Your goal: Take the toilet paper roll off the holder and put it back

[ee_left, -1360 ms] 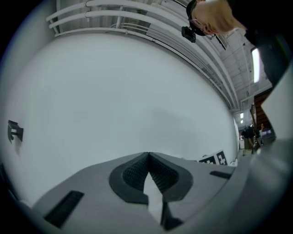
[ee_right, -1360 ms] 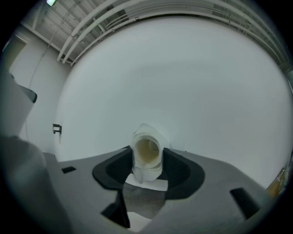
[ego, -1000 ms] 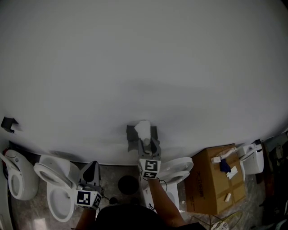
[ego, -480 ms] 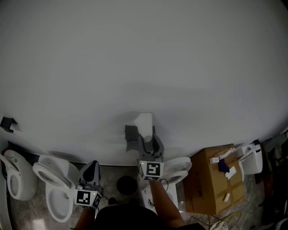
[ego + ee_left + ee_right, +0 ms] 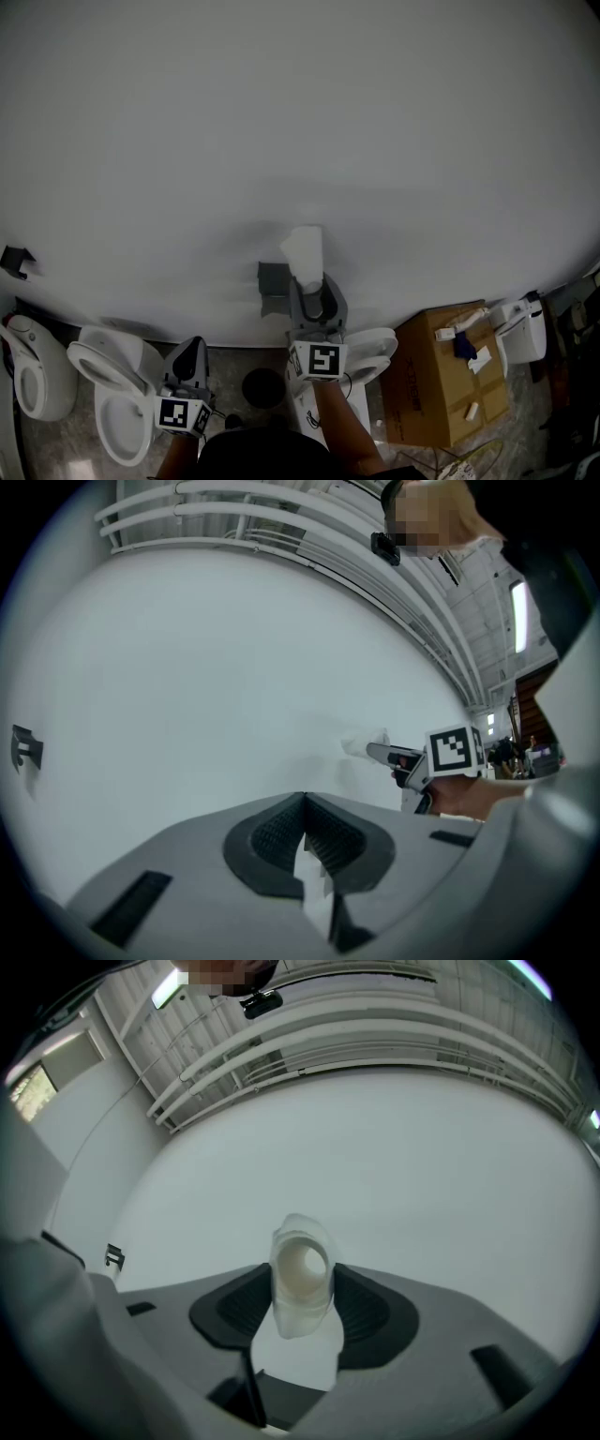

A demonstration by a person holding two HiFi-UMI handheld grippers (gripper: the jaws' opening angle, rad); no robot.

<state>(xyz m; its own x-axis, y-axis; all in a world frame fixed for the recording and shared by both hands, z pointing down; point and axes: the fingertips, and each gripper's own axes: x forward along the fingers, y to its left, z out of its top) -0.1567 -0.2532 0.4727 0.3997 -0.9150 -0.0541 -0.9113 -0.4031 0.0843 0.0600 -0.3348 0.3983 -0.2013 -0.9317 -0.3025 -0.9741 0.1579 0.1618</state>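
Note:
A squashed white toilet paper roll (image 5: 303, 253) is held up in front of the white wall, just above and to the right of the grey wall holder (image 5: 273, 287). My right gripper (image 5: 310, 281) is shut on the roll (image 5: 300, 1277), whose hollow core faces the right gripper view between the dark pads (image 5: 367, 1309). The holder stands bare. My left gripper (image 5: 190, 356) hangs low at the left above a toilet, jaws together with nothing between them (image 5: 302, 829). In the left gripper view the right gripper (image 5: 401, 757) and the roll (image 5: 361, 747) show at the wall.
Two white toilets (image 5: 108, 375) stand at the lower left, another (image 5: 370, 352) below the right gripper. A cardboard box (image 5: 450, 380) with small items sits at the right. A dark round object (image 5: 263, 386) lies on the floor. A small black bracket (image 5: 16, 261) is on the wall at far left.
My right gripper has risen with the roll, carrying it up and slightly right, off the holder. The left gripper has stayed in place.

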